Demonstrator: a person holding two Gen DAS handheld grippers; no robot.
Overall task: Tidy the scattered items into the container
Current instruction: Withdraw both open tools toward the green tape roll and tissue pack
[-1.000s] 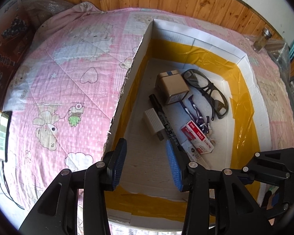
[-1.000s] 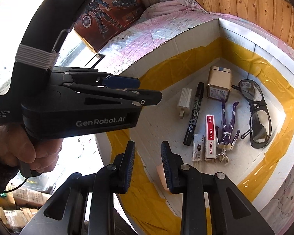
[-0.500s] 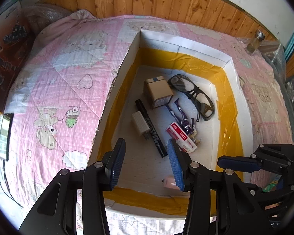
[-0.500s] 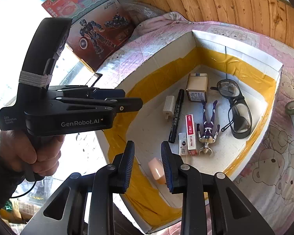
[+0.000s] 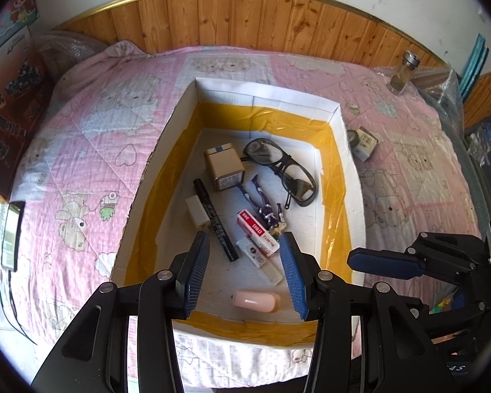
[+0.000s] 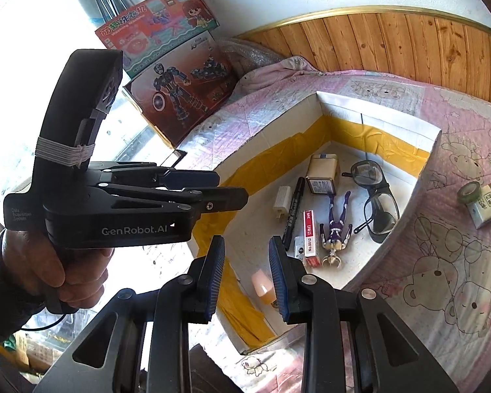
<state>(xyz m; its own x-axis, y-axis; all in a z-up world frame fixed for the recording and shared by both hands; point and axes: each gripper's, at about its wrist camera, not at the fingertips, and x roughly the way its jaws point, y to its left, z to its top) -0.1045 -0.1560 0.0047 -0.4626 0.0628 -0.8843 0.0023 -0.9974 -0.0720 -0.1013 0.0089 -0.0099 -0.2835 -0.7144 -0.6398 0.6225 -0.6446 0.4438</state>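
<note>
**Both grippers empty above the filled container**

Nearest, we see the left gripper spread wide and the right gripper parted, neither grasping anything. Below, the container holds a pink bottle at its near edge, then a marker, a figurine and glasses. A tape roll lies outside on the quilt, beside the far right corner.

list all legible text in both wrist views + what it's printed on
"GenRobot.AI": side of the left tongs.
"Data Acquisition System": left tongs' rear end, tiny, only just readable.
"Washing Machine": pink toy box; its Chinese title is not legible to me.
"No.0012" and "24/6": red and white staples box.
Unreadable: print on the black marker, tan box label, small white box on the quilt.
</note>
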